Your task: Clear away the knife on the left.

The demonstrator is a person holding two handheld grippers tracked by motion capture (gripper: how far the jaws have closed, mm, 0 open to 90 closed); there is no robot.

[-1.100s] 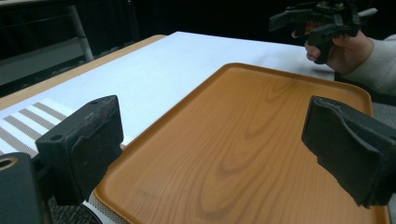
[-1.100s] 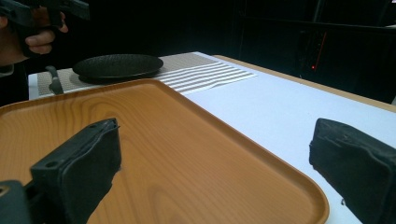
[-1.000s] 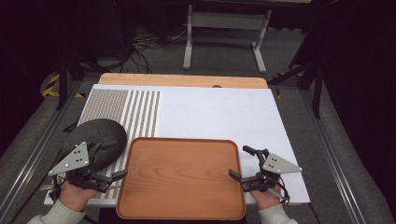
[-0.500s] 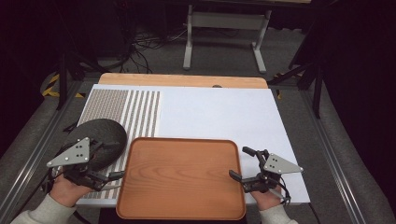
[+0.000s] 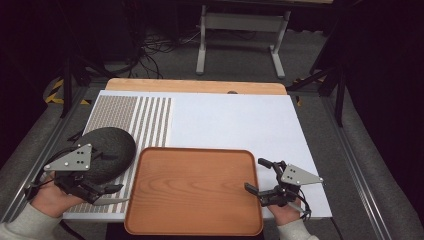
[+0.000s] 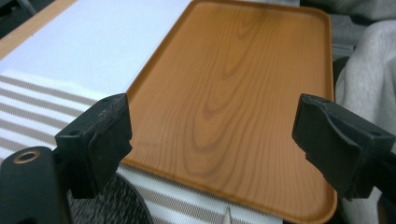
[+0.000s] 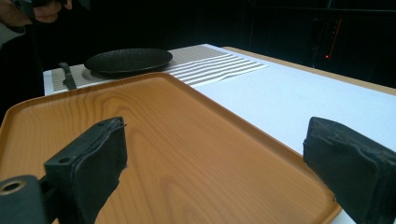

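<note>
The left hand (image 5: pixel 47 197) comes in from the bottom left corner, sleeve at the wrist, and grips the left gripper (image 5: pixel 112 194) low and near level, jaws pointing to the right. Its grey plate sits on top, tilted. In the left gripper view its two black jaws stand wide apart with nothing between them. The right hand (image 5: pixel 284 214) comes in from the bottom, right of centre, holding the right gripper (image 5: pixel 258 175) with its jaws pointing left. In the right gripper view these jaws too are spread wide, gripping nothing.
</note>
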